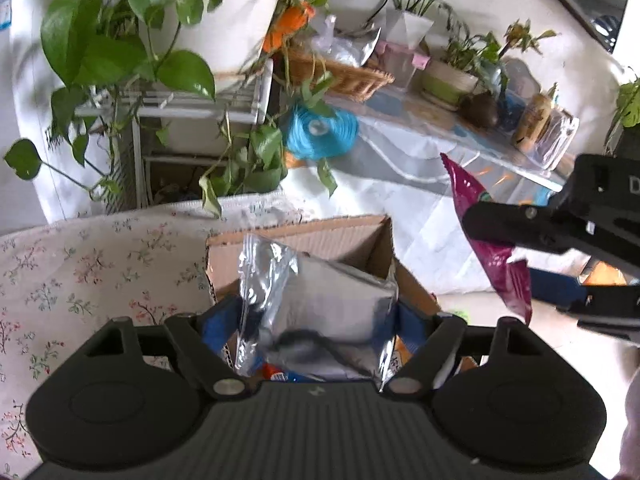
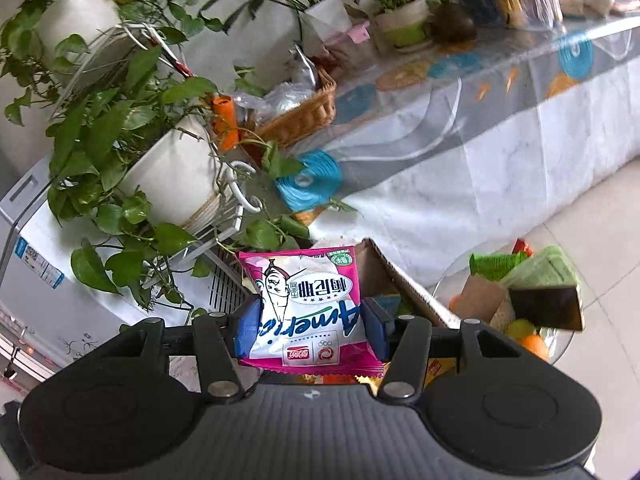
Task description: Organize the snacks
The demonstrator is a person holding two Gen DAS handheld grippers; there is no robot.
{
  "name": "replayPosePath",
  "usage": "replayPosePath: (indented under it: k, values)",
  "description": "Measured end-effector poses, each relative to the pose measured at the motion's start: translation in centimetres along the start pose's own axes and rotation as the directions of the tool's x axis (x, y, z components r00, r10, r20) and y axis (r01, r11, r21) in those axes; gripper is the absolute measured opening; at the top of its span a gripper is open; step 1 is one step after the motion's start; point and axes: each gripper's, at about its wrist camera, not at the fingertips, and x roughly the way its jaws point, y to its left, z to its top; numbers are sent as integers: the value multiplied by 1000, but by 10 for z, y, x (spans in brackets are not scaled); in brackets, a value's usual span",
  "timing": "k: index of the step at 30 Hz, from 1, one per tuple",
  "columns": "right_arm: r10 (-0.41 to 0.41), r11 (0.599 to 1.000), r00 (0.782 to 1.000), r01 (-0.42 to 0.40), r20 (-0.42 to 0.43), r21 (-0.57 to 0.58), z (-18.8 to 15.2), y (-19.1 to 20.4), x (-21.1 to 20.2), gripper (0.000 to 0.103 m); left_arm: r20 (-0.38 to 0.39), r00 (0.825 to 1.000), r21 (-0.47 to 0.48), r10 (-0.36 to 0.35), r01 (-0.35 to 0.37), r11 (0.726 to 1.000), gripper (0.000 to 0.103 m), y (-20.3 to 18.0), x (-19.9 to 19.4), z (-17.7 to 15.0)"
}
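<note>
The left gripper [image 1: 320,320] pinches a silver bag [image 1: 320,300] between its blue pads [image 1: 218,328]. The bag fills the gap between them. It hangs over an open box [image 1: 296,240], which sits at 12 o'clock just past the fingers. I think the bag is about to go into the box.

The right gripper [image 2: 312,320] pinches a pink bag [image 2: 308,312]. Its blue pads press on both sides of the bag. In the left view this pink bag [image 1: 492,240] shows at 3 o'clock, held up in the air beside the box, not over it.

To do this step well, bring the silver bag down low into the box before letting go. Aim for the middle, away from the flap [image 1: 412,284] at the box's right side. The bag is puffy and slippery, so open the jaws slowly. Then it drops flat and does not tip out.

Keep the pink bag off to the side until the left gripper is out of the way. The two grippers are near each other and could bump.

A plant [image 2: 120,140] has leaves hanging at 10 o'clock in the right view. Stay clear of them.
</note>
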Motion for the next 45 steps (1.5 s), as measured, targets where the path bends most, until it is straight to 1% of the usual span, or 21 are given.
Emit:
replayPosePath:
  k: [2,4,5,6,8,18,22,24,28,30,32,37,41,45]
  values:
    - [-8,1000,1000,8,-8,15,-1,-1,2,63,-8,1000,15,22,-22,1000,87,-2,0,-1]
    - [-6,1000,1000,6,4,12,0,0,0,69,-3,999,38,50,-50,998,89,-5,-4,-1]
    - [-7,1000,1000,7,11,9,0,0,-1,76,-1,998,47,58,-58,997,91,-5,-6,-2]
    - [-9,1000,1000,9,18,7,0,1,-3,78,2,998,56,66,-66,996,92,-6,-8,-2]
    - [-11,1000,1000,11,25,-3,0,2,-4,79,3,997,70,79,-79,994,92,-7,-12,-2]
    - [-61,996,998,63,32,-63,-1,6,-4,88,-30,987,91,158,-155,984,93,-2,-28,-4]
    - [-87,993,996,89,31,-81,-3,7,-3,90,-50,985,71,167,-164,984,94,2,-37,-8]
    - [-99,990,995,101,29,-94,-5,8,-3,93,-54,983,71,177,-173,982,94,3,-41,-10]
    - [-126,983,992,129,31,-128,-8,10,-6,94,-63,980,70,190,-185,980,94,4,-49,-13]
    - [-142,979,989,145,33,-142,-9,10,-8,97,-66,978,70,200,-195,978,94,5,-51,-14]
    - [-169,974,985,172,32,-148,-11,9,-10,99,-73,976,69,207,-202,977,95,5,-54,-15]
    - [-230,955,973,231,22,-186,-18,6,-13,100,-77,971,75,228,-223,972,96,6,-60,-17]
    - [-290,928,957,286,18,-237,-27,5,-14,103,-93,965,51,245,-241,969,98,11,-62,-16]
    - [-311,914,950,300,5,-272,-35,1,-20,103,-109,958,26,264,-263,964,99,15,-60,-15]
